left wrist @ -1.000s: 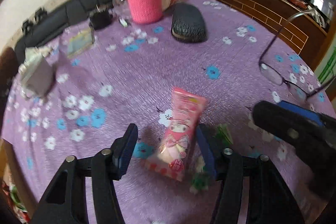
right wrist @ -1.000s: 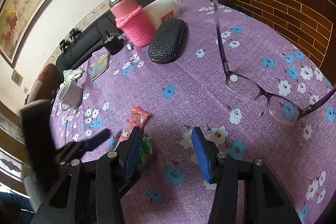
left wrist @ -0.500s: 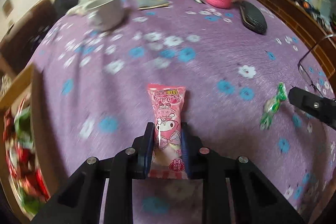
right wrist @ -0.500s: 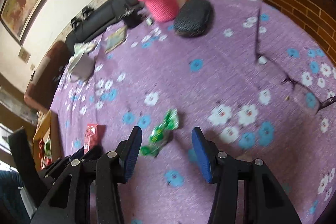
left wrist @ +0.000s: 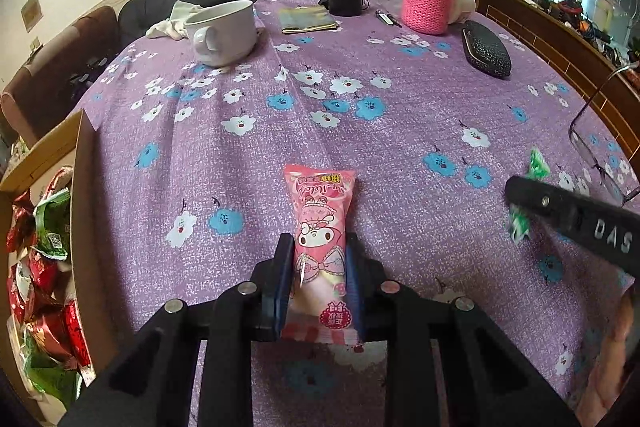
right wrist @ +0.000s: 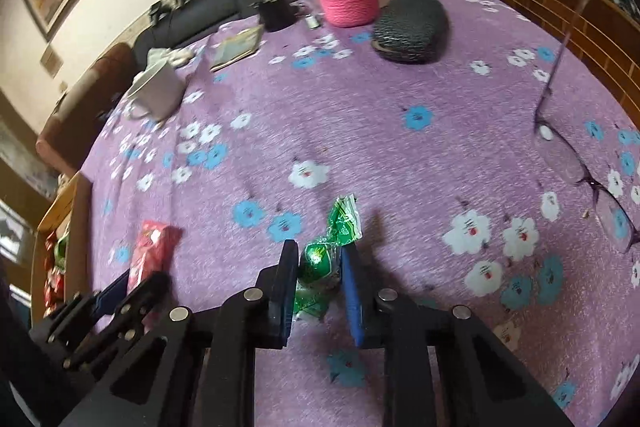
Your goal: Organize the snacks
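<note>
Closing moments ago, right gripper (right wrist: 320, 269) clamps green candy (right wrist: 322, 259); left gripper (left wrist: 319, 279) grips pink snack packet (left wrist: 322, 251), cardboard box (left wrist: 82, 211) alongside, eyeglasses (right wrist: 588, 179) nearby.

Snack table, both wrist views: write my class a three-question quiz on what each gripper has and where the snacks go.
1. True or false: the left gripper is shut on the pink snack packet.
2. What does the right gripper hold? A) eyeglasses B) green wrapped candy C) white mug
3. Fill in: wrapped snacks already lie in the cardboard ____ at the table's left edge.

Key
1. True; its pads press the packet's sides.
2. B, the green wrapped candy; the eyeglasses and white mug lie untouched on the cloth.
3. box.
</note>
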